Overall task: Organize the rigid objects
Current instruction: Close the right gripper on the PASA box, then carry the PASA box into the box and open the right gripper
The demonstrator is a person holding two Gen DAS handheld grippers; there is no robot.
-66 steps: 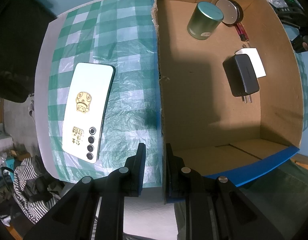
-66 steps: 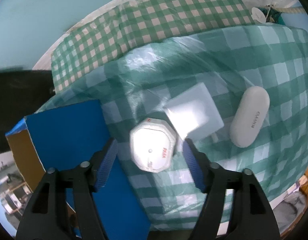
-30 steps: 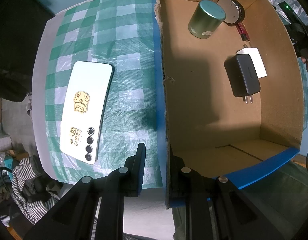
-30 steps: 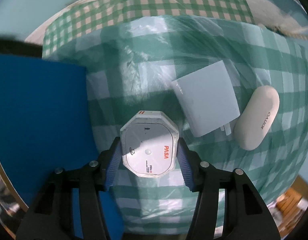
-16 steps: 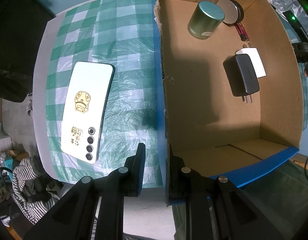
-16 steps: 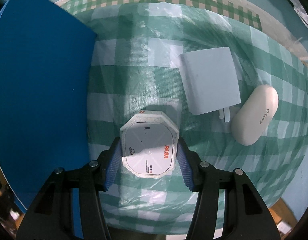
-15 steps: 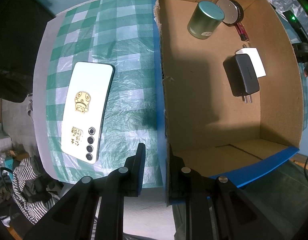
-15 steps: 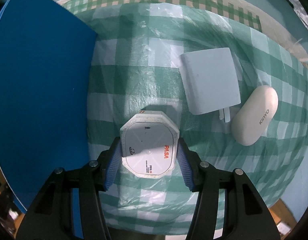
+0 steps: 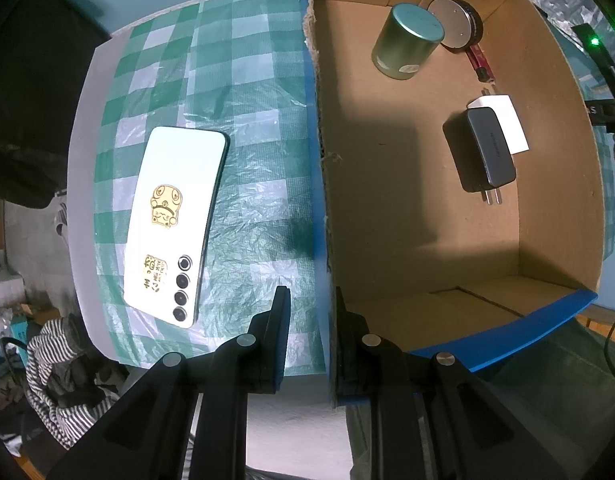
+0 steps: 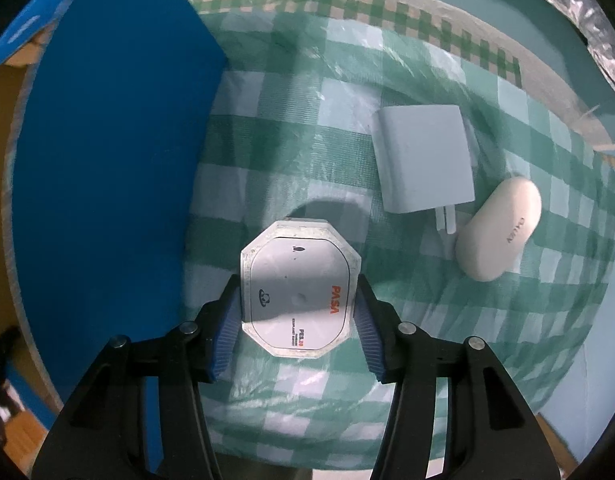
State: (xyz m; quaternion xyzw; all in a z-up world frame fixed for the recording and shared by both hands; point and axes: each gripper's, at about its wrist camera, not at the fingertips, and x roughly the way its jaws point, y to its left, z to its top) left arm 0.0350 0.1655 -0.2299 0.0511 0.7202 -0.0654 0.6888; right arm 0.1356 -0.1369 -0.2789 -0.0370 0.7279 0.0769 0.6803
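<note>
Green-checked worktop [image 10: 291, 128] under plastic sheet. My right gripper [image 10: 297, 300] is clamped on the white octagonal PASA box [image 10: 297, 294], lifted beside the blue-edged cardboard box [image 9: 407, 208]. My left gripper [image 9: 307, 312] pinches its wall. Risk: the smooth sides slip, or it clips the rim.

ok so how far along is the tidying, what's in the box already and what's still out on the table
Partly done. In the cardboard box already: a green tin, a round disc, a red stick and a black charger lying on a white one. In hand: the right gripper is clamped on the octagonal white case; the left gripper pinches the box wall. Left out: phone, pale blue charger, white oval case.
</note>
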